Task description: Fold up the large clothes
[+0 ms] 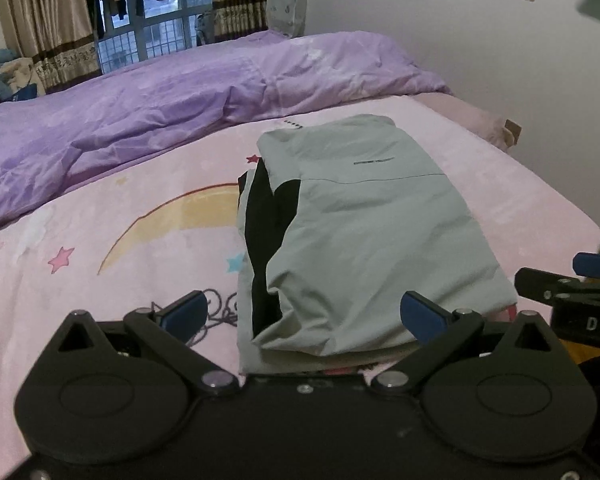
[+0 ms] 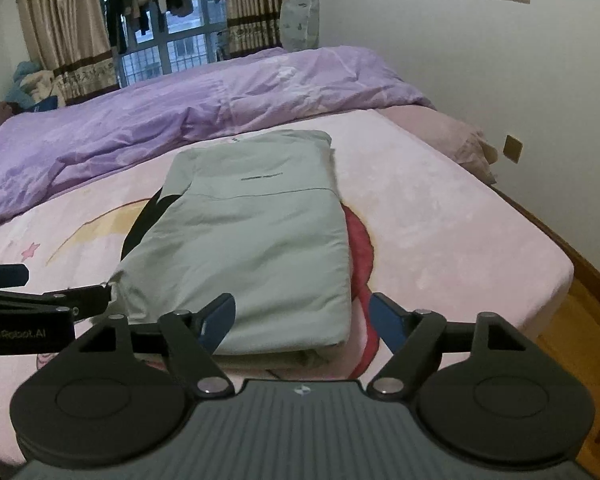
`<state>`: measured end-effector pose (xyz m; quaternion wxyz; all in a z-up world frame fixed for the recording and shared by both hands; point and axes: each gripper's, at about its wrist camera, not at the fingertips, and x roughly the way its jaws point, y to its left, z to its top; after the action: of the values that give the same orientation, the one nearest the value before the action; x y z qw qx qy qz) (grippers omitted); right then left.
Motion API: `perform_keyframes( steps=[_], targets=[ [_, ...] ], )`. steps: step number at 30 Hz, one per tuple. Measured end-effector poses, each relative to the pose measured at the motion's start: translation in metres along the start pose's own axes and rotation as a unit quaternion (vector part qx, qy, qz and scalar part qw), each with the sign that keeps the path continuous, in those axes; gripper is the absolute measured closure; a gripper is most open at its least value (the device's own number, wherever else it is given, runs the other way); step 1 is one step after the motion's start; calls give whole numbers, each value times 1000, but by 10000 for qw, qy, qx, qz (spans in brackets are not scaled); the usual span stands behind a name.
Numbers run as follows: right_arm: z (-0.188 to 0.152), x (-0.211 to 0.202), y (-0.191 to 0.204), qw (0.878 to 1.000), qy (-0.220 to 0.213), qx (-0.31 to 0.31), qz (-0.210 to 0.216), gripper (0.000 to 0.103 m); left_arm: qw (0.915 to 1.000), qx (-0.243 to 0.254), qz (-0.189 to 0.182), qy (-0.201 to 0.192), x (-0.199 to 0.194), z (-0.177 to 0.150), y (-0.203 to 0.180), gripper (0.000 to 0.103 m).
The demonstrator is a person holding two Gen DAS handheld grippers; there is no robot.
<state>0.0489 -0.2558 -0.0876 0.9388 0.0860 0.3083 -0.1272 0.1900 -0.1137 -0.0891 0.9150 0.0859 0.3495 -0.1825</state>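
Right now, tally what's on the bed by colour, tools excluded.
Pale green: 1, the folded jacket with black lining showing at its left edge
Purple: 1, the duvet bunched along the far side
Pink: 1, the printed sheet under both
Total: 3

small print on folded jacket [image 1: 374,161] too small to be read; near edge hidden behind left gripper [image 1: 304,314].
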Motion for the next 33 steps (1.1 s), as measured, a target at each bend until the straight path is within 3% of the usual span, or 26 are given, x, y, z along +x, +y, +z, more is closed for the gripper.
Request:
perform_keyframes(
  steps=[9,33],
  targets=[
    [-2,-2,11,9998,122,-163,-78,14,9997,-140,5,178,2,-1,1,0],
    [-5,-3,14,9997,156,-194,-75,14,9996,-217,14,163,-8,-2,-1,0]
  ],
)
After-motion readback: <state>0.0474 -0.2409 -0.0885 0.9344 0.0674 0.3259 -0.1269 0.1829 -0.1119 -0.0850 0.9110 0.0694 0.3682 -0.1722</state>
